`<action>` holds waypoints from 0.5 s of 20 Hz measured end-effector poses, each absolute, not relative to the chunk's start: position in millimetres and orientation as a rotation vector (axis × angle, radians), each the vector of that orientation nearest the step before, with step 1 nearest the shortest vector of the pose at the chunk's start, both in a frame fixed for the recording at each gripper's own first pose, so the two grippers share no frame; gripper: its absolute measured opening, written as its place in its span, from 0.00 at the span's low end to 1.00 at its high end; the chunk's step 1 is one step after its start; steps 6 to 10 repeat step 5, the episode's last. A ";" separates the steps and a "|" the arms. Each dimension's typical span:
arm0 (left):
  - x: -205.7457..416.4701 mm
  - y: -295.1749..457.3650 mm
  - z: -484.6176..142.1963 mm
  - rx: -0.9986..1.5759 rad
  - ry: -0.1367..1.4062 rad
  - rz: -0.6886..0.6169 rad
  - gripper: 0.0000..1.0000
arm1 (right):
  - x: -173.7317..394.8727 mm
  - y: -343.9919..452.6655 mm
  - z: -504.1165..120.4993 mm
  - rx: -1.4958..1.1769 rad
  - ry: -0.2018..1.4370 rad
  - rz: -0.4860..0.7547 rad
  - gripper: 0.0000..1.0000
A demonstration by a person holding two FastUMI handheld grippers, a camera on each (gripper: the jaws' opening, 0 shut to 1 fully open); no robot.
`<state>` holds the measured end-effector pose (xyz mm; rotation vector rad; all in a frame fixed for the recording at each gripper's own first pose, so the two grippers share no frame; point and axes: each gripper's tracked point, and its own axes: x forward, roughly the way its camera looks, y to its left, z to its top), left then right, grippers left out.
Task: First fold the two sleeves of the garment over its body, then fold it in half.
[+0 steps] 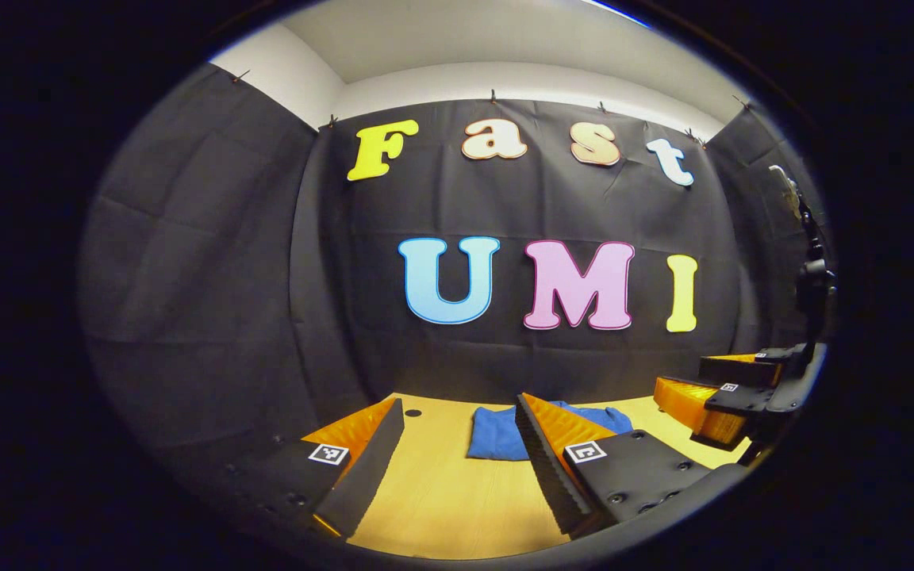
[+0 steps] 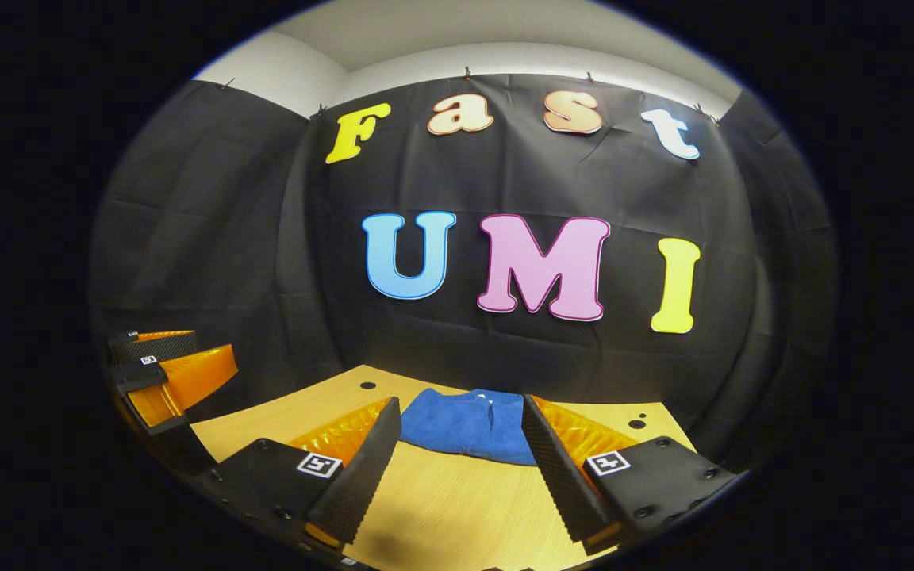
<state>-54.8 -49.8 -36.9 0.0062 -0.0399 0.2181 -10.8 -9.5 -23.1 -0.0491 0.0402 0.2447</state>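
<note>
A blue garment (image 1: 497, 434) lies folded into a compact shape at the far side of the wooden table (image 1: 441, 500), close to the wall. In the right gripper view the same garment (image 2: 469, 424) shows its collar toward the wall. My left gripper (image 1: 461, 444) hovers above the table in front of the garment, open, nothing between its fingers. My right gripper (image 2: 461, 448) is likewise open and empty, short of the garment. Each gripper appears in the other's view: the right gripper (image 1: 731, 396) at the right edge, the left gripper (image 2: 167, 369) at the left edge.
The black cloth wall stands right behind the table's far edge. Small dark holes (image 2: 367, 385) mark the tabletop near its far corners. Bare wood (image 2: 457, 507) stretches between the grippers and the garment.
</note>
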 end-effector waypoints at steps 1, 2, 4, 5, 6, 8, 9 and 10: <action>-54.6 -49.9 -38.0 0.008 -0.042 0.212 0.81 | -10.2 -10.2 -23.9 -0.049 0.038 0.240 0.96; -54.6 -50.8 -38.2 0.010 -0.042 0.205 0.81 | -10.1 -11.0 -24.5 -0.051 0.041 0.233 0.96; -55.6 -52.5 -39.3 0.013 -0.040 0.193 0.81 | -13.5 -11.7 -26.5 -0.055 0.041 0.226 0.96; -56.1 -53.6 -40.1 0.016 -0.041 0.188 0.81 | -15.0 -12.1 -25.2 -0.058 0.041 0.222 0.96; -56.1 -53.6 -40.1 0.016 -0.041 0.188 0.81 | -15.0 -12.1 -25.2 -0.058 0.041 0.222 0.96; -56.1 -53.6 -40.1 0.016 -0.041 0.188 0.81 | -15.0 -12.1 -25.2 -0.058 0.041 0.222 0.96; -56.1 -53.6 -40.1 0.016 -0.041 0.188 0.81 | -15.0 -12.1 -25.2 -0.058 0.041 0.222 0.96; -56.1 -53.6 -40.1 0.016 -0.041 0.188 0.81 | -15.0 -12.1 -25.2 -0.058 0.041 0.222 0.96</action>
